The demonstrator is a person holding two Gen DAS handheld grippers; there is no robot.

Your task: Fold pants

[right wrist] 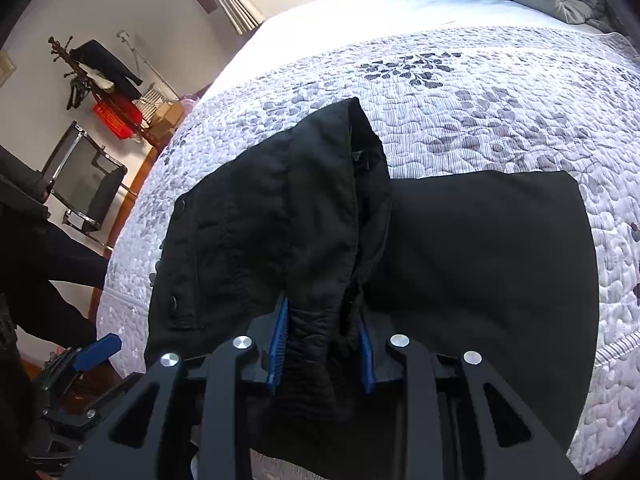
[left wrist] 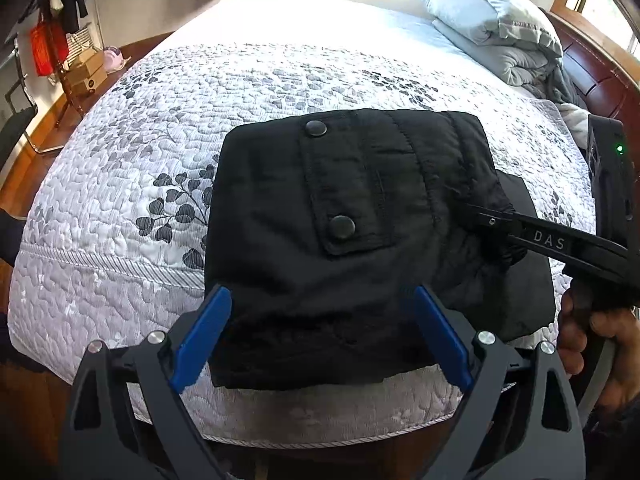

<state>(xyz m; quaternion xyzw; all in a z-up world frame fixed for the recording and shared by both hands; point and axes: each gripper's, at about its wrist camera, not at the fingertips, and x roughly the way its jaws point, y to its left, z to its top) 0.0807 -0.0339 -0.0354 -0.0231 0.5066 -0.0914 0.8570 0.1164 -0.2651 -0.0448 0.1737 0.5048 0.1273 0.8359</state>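
Observation:
Black pants [left wrist: 352,240] lie folded into a compact stack on the quilted bed [left wrist: 120,208], a flap pocket with two snap buttons facing up. My left gripper [left wrist: 320,320] is open, its blue fingers [left wrist: 204,336] standing on either side of the stack's near edge without clamping it. My right gripper [right wrist: 320,320] is shut on a bunched edge of the pants [right wrist: 280,208] and lifts the top layer, while the lower layer [right wrist: 480,264] lies flat. It shows in the left wrist view [left wrist: 490,222] at the stack's right side.
A folded grey duvet [left wrist: 500,28] lies at the bed's far right by a wooden headboard [left wrist: 596,72]. A chair [right wrist: 84,176], a coat rack [right wrist: 96,68] and boxes [left wrist: 86,72] stand on the floor to the left. The bed's near edge is just below the stack.

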